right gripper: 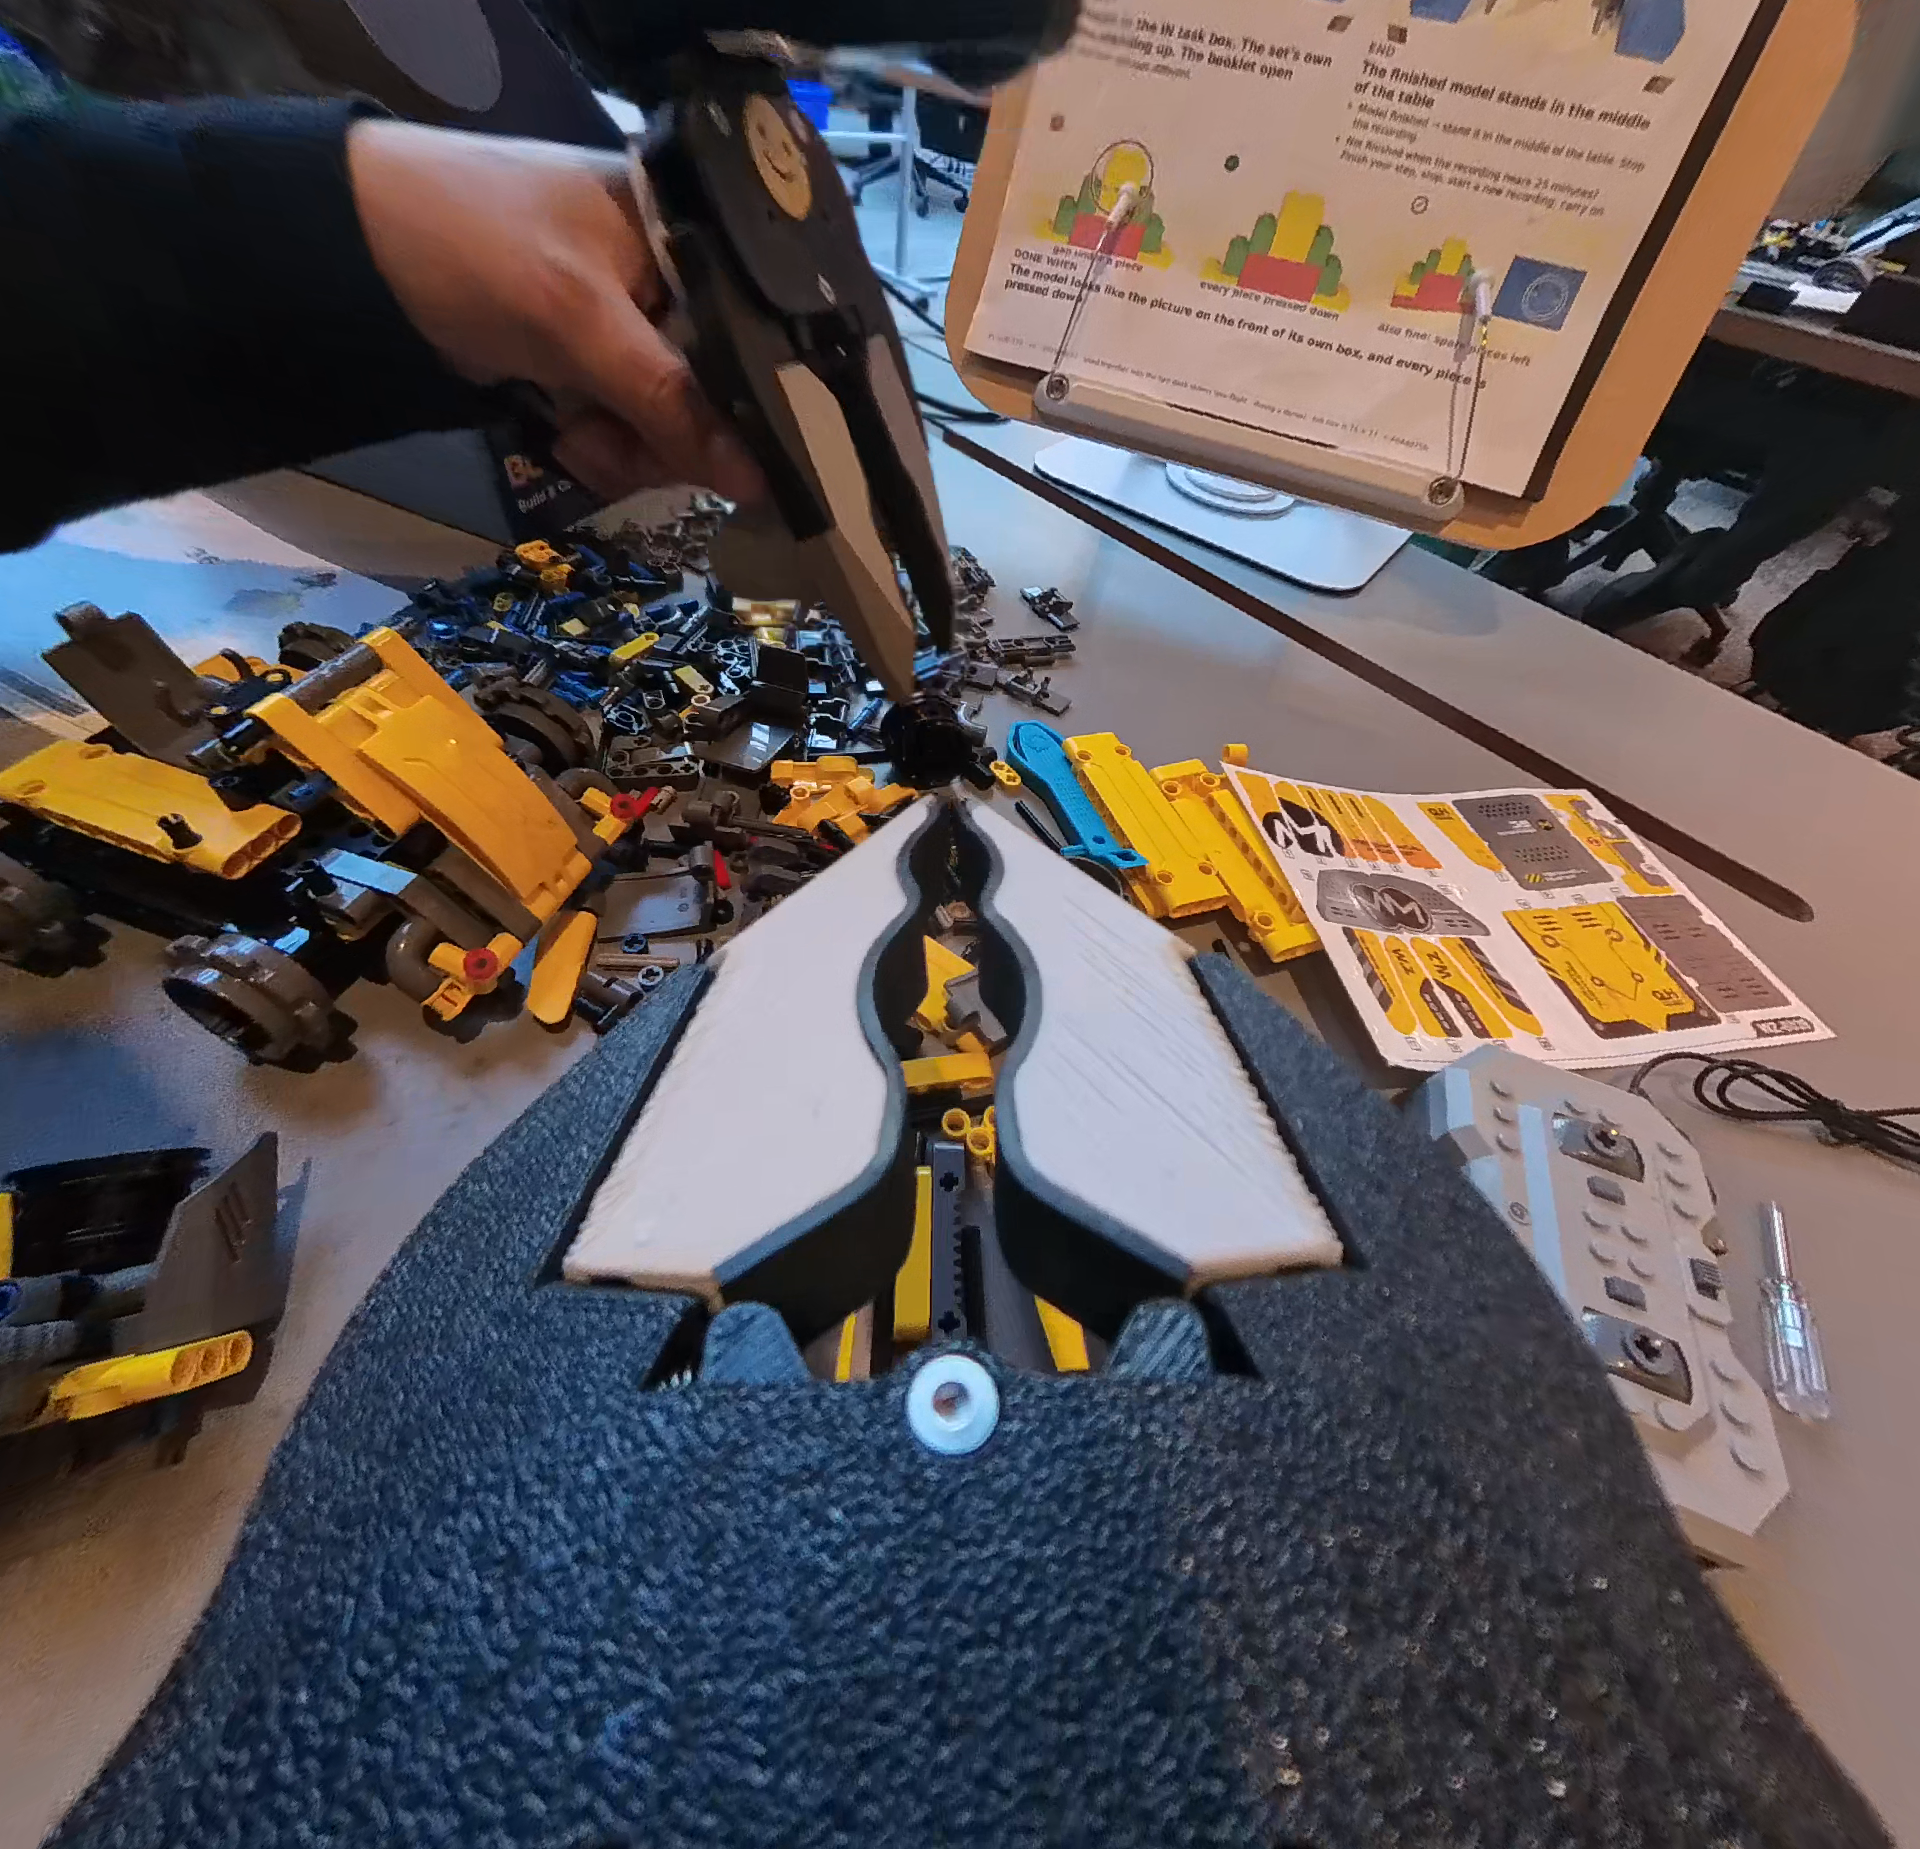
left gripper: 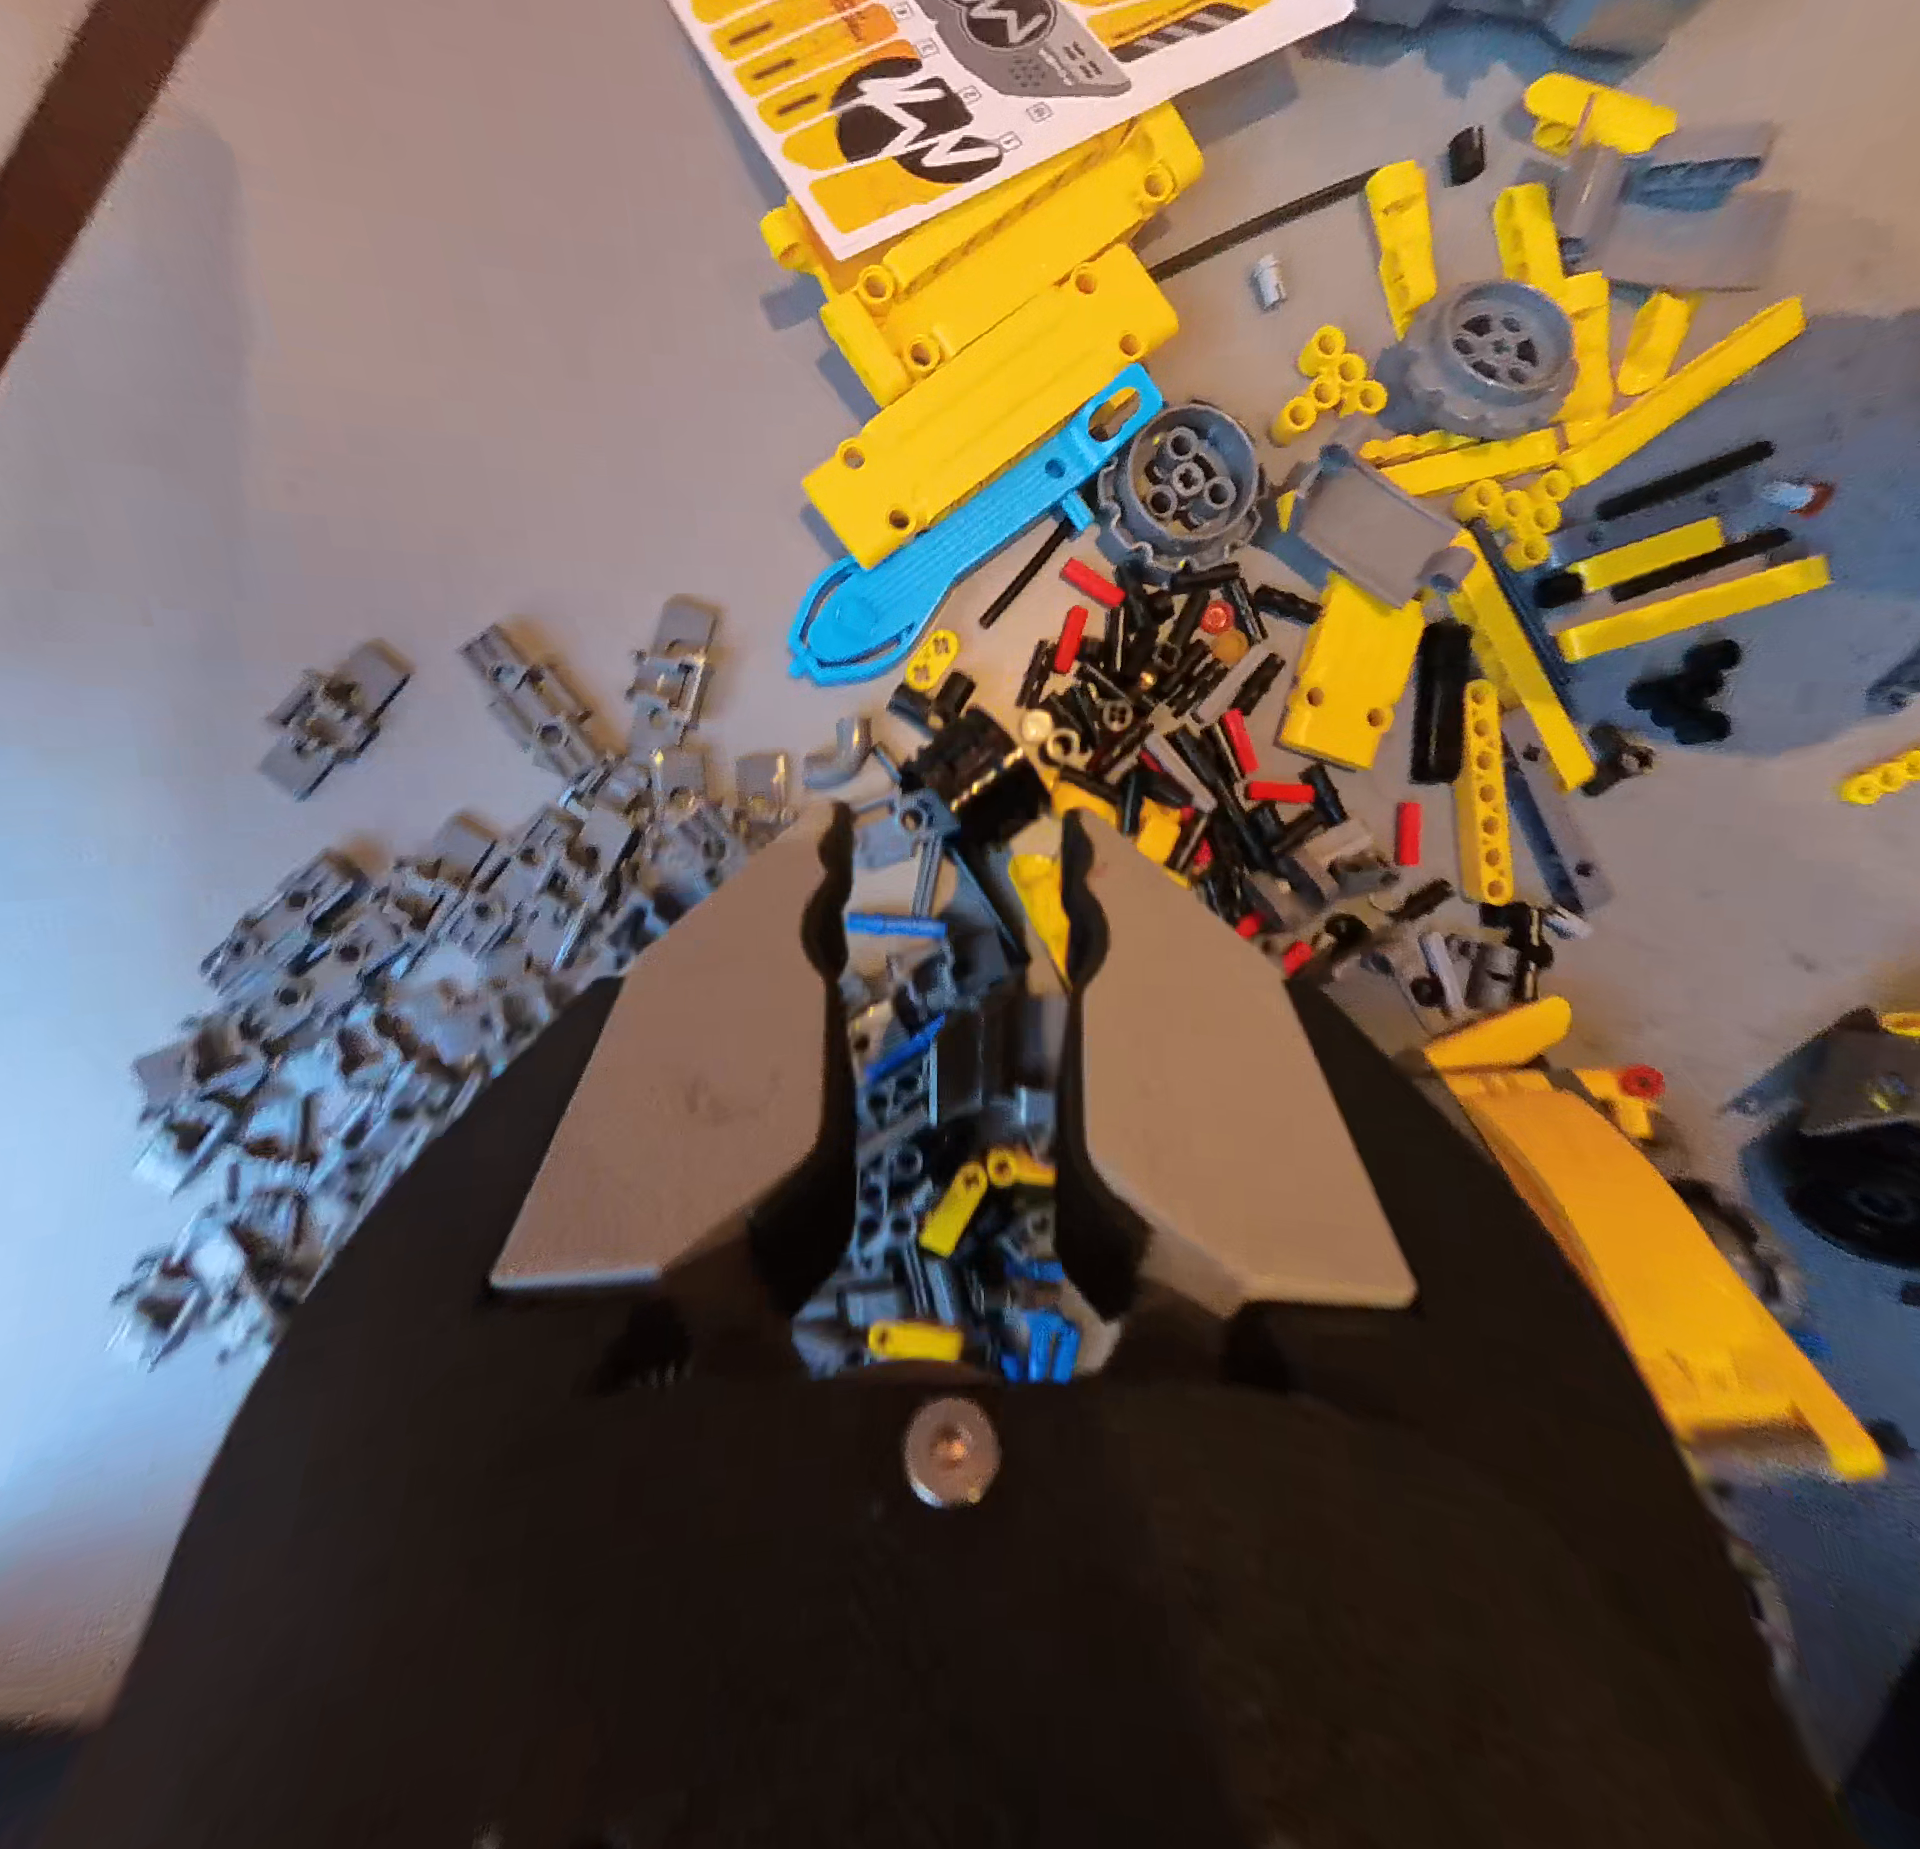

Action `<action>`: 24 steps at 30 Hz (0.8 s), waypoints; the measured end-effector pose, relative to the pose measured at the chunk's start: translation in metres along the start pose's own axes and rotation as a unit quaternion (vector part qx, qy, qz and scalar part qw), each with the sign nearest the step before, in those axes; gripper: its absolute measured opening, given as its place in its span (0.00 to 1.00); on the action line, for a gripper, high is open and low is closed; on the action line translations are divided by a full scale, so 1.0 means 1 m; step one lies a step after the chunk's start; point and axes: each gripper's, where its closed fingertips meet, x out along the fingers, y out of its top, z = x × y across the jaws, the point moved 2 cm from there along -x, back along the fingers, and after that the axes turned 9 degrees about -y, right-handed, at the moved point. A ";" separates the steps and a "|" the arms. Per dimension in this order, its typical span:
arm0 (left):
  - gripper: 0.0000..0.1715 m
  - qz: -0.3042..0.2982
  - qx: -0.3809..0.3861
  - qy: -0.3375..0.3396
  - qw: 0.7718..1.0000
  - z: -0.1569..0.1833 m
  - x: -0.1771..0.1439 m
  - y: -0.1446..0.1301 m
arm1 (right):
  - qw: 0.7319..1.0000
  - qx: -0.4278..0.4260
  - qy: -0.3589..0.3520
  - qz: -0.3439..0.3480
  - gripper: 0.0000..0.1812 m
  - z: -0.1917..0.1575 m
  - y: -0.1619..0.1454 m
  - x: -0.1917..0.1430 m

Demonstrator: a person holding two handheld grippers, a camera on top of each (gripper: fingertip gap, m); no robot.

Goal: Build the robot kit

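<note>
My left gripper [left gripper: 958, 828] is open and hovers over a heap of small black, red and yellow building pins [left gripper: 1174, 719]. Its tips are just short of a black knobbly part [left gripper: 971, 760]. In the right wrist view the left gripper [right gripper: 920, 672] points steeply down in a person's hand [right gripper: 520, 282], its tips right above that black round part [right gripper: 930, 745]. My right gripper [right gripper: 951, 810] is shut with its tips touching and nothing between them. It sits low over yellow parts, just in front of the black part.
A partly built yellow vehicle [right gripper: 343, 791] stands at the left. A sticker sheet [right gripper: 1507, 906], a blue lever tool [right gripper: 1060, 791] and yellow panels [left gripper: 997, 345] lie at the right. Grey track links [left gripper: 416, 947], a grey hub block [right gripper: 1621, 1269], a screwdriver [right gripper: 1792, 1321] and a page stand [right gripper: 1403, 220] are also here. Left tips to right tips: about 15 centimetres. The grey hub block [right gripper: 1621, 1269] is closer to my right gripper, around 15 centimetres from its tips; the left tips are 25 centimetres off.
</note>
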 end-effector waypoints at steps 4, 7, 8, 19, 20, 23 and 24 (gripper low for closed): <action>0.25 0.057 -0.019 0.031 0.998 0.011 -0.053 -0.004 | 1.000 -0.008 -0.009 -0.005 0.00 0.001 -0.004 0.003; 0.25 0.097 -0.011 0.031 0.995 0.040 -0.102 -0.013 | 1.000 -0.014 -0.016 -0.014 0.00 0.003 -0.009 0.005; 0.25 0.102 -0.006 0.032 0.994 0.049 -0.119 -0.019 | 1.000 -0.016 -0.017 -0.016 0.00 0.003 -0.010 0.006; 0.26 0.088 0.009 0.160 0.983 0.045 -0.205 -0.100 | 0.995 0.015 -0.096 -0.017 0.00 0.055 -0.020 0.008; 0.27 0.078 0.001 0.165 0.983 0.039 -0.207 -0.112 | 0.995 0.025 -0.099 -0.005 0.00 0.059 -0.017 0.006; 0.27 0.099 -0.015 0.142 0.985 0.036 -0.211 -0.130 | 0.992 0.035 -0.118 0.022 0.00 0.068 -0.010 0.000; 0.28 0.104 -0.014 0.137 0.985 0.036 -0.212 -0.133 | 0.991 0.033 -0.126 0.030 0.00 0.070 -0.008 -0.001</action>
